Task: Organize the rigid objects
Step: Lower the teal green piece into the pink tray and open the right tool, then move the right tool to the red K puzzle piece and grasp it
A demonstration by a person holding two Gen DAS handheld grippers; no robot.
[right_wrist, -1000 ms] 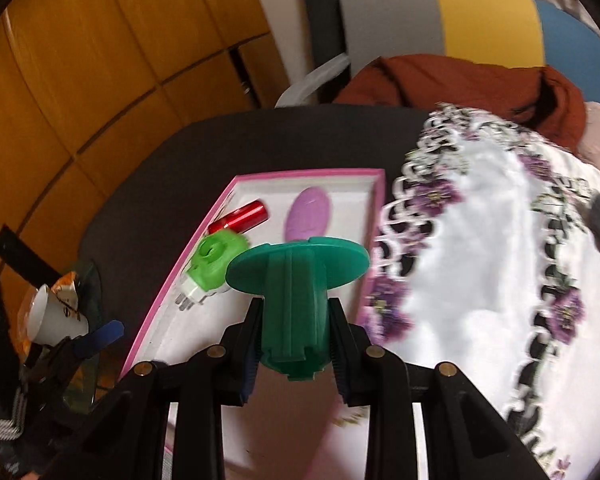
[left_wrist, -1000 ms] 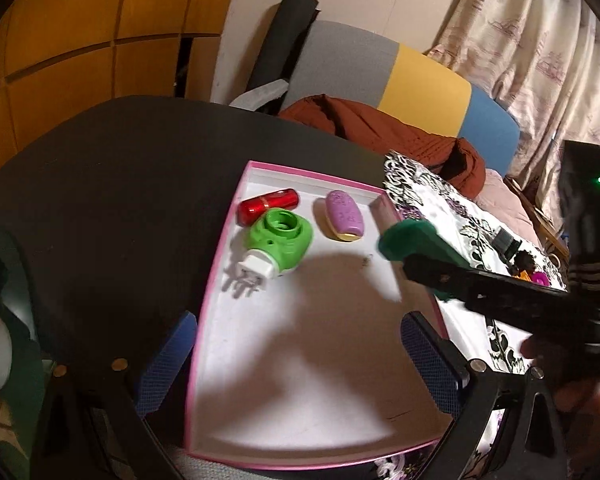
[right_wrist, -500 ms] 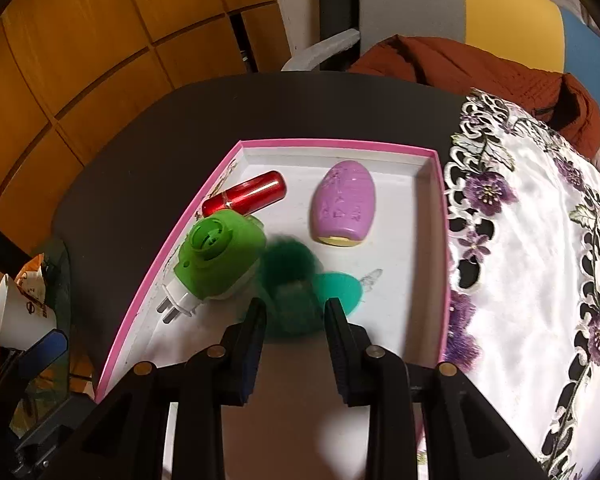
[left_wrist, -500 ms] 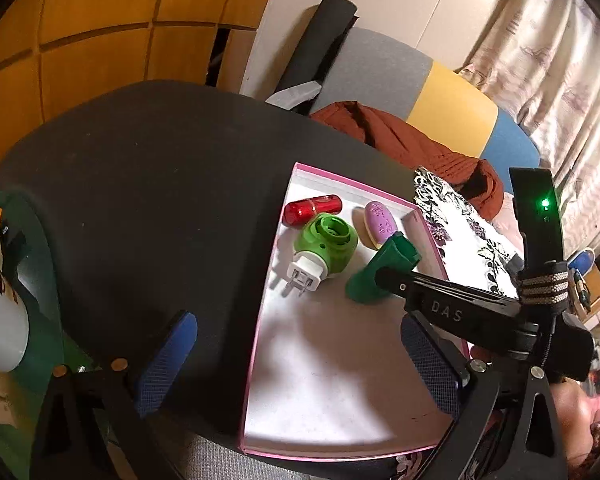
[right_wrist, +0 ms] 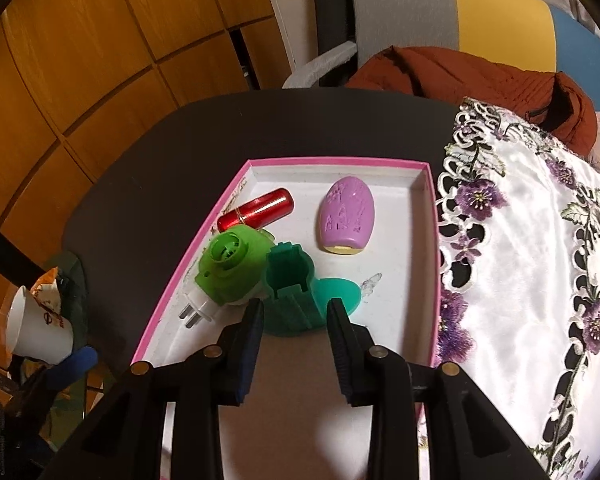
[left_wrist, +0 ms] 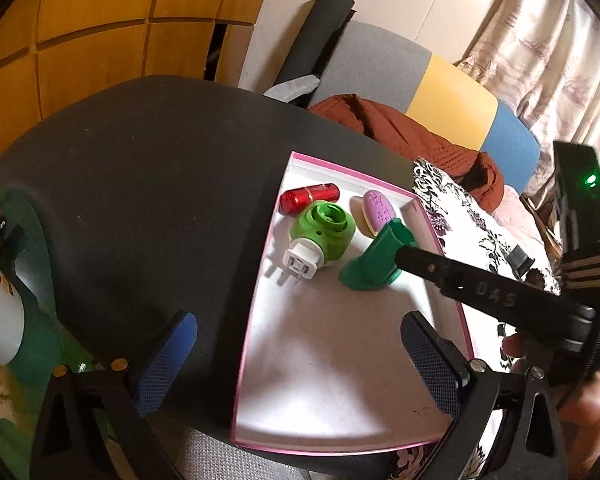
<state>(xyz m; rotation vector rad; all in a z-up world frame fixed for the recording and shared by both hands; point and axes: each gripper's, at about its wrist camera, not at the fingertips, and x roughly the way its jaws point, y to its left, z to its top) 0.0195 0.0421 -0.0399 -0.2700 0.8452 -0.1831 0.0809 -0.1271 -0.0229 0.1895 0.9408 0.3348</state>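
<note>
Down into the pink tray (left_wrist: 256, 304) went the dark green holder (left_wrist: 374, 264), which a second before I carried above it; from my left gripper (left_wrist: 300, 354), wide open and empty, it stood beside the green plug-in (left_wrist: 324, 232). From my right gripper (right_wrist: 295, 322), the jaws had parted slightly around the holder's stem, so I judged it placed.

Glossy red tube (right_wrist: 256, 210) — matt tray (right_wrist: 400, 272)

Black hand-held gripper (right_wrist: 294, 316), blue pads (right_wrist: 249, 344)
</note>
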